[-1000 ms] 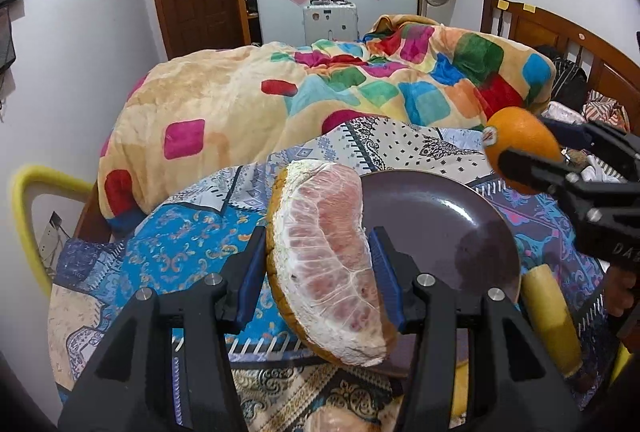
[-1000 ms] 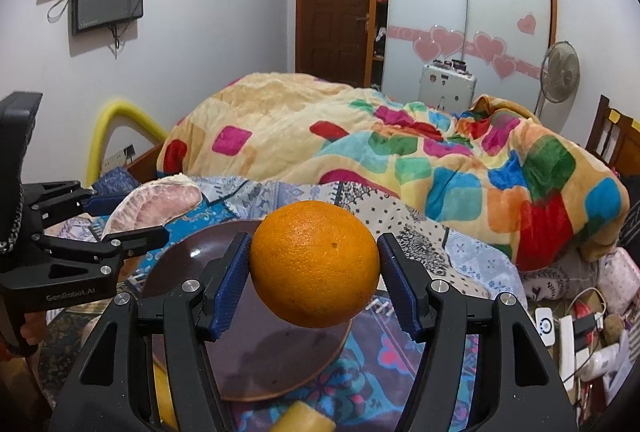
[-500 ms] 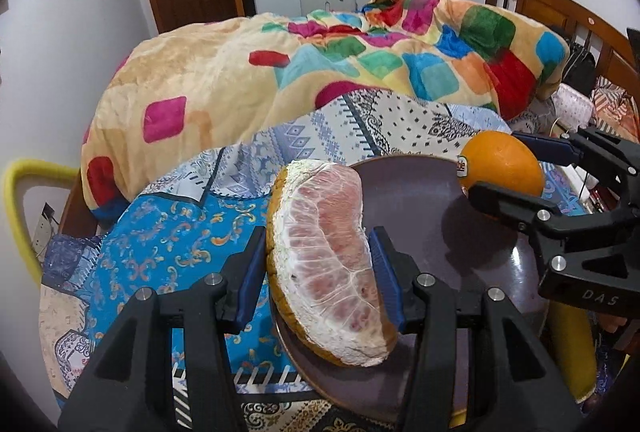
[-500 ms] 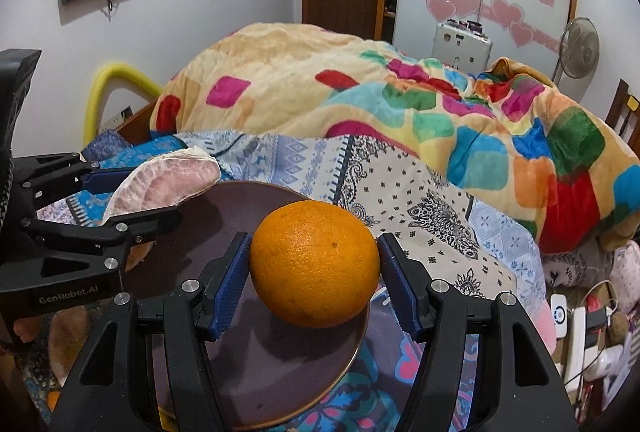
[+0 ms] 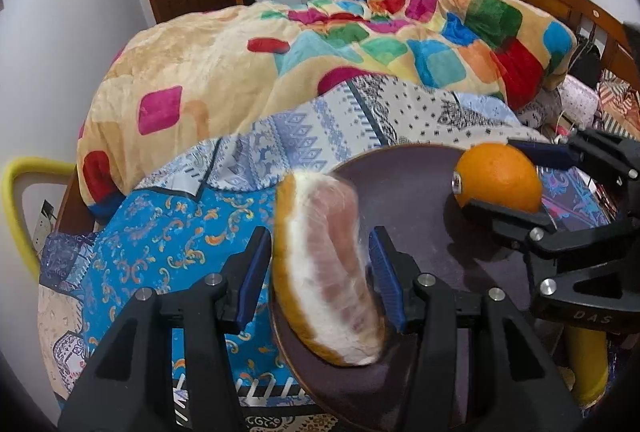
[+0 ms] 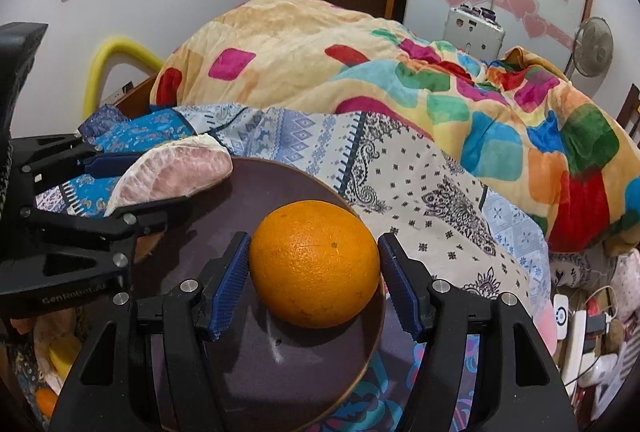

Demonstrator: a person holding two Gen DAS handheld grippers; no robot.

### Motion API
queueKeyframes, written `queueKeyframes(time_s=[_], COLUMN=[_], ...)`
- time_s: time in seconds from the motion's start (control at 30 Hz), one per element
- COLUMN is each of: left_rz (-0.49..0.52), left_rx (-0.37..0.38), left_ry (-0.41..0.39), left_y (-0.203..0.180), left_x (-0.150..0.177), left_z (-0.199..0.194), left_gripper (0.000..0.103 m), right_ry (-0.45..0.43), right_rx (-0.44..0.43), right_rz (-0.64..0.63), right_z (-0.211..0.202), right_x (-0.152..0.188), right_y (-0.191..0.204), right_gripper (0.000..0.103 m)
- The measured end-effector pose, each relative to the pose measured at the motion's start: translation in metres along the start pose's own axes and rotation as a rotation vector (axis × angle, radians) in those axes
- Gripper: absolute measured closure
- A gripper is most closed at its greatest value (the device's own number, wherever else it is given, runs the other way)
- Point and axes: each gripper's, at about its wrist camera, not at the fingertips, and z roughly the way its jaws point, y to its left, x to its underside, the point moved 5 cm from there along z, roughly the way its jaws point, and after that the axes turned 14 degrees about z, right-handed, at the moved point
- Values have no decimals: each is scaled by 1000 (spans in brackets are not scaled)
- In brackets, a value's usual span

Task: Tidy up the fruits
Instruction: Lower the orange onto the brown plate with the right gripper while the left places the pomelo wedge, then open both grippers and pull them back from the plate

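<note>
A dark brown plate [image 5: 420, 192] [image 6: 256, 360] lies on the patterned bedspread. The pomelo wedge [image 5: 326, 272] sits between the fingers of my left gripper [image 5: 318, 268], blurred, with its lower end on the plate's left rim; the jaws have spread and a gap shows beside the left pad. The wedge also shows in the right wrist view [image 6: 176, 176]. The orange [image 6: 314, 262] rests on the plate between the fingers of my right gripper [image 6: 314, 282], with small gaps at both pads. The orange also shows in the left wrist view [image 5: 498, 176].
A colourful quilt [image 5: 320, 44] is heaped on the bed behind the plate. A yellow fruit [image 5: 588, 364] lies right of the plate. A yellow padded rail [image 5: 16, 192] and the wall stand at the left. Cables and small devices [image 6: 580, 328] lie at the right.
Both grippers came down to the plate. The orange now rests on it and the right jaws have parted slightly. The left jaws have opened and the pomelo wedge is slipping onto the rim.
</note>
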Motion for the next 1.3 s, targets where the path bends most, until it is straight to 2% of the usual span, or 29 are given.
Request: queueKeyframes(time_s=[0.27, 0.37, 0.63, 1.0, 1.13, 1.2, 1.3], left_rz=[-9, -16, -30, -22, -16, -14, -13], left_rx=[-32, -38, -44, -59, -47, -36, -11], left_ry=[-37, -59, -102, -161, -173, -174, -169], left_y=[8, 10, 7, -18, -38, -47, -66], left_x=[1, 3, 10, 33, 44, 50, 59], left_z=[-20, -34, -74, -140, -159, -165, -170], left_gripper=[50, 49, 48, 34, 28, 19, 18], right_ry=[-42, -89, -176, -241, -243, -246, -245], right_rx=[16, 18, 42, 54, 42, 44, 55], right_rz=[-5, -5, -9, -1, 14, 15, 18], right_z=[-13, -29, -74, -134, -151, -158, -168], right_x=[-1, -5, -5, 26, 42, 52, 69], right_y=[0, 2, 6, 11, 12, 11, 10], right_gripper=[39, 32, 32, 32, 32, 32, 32])
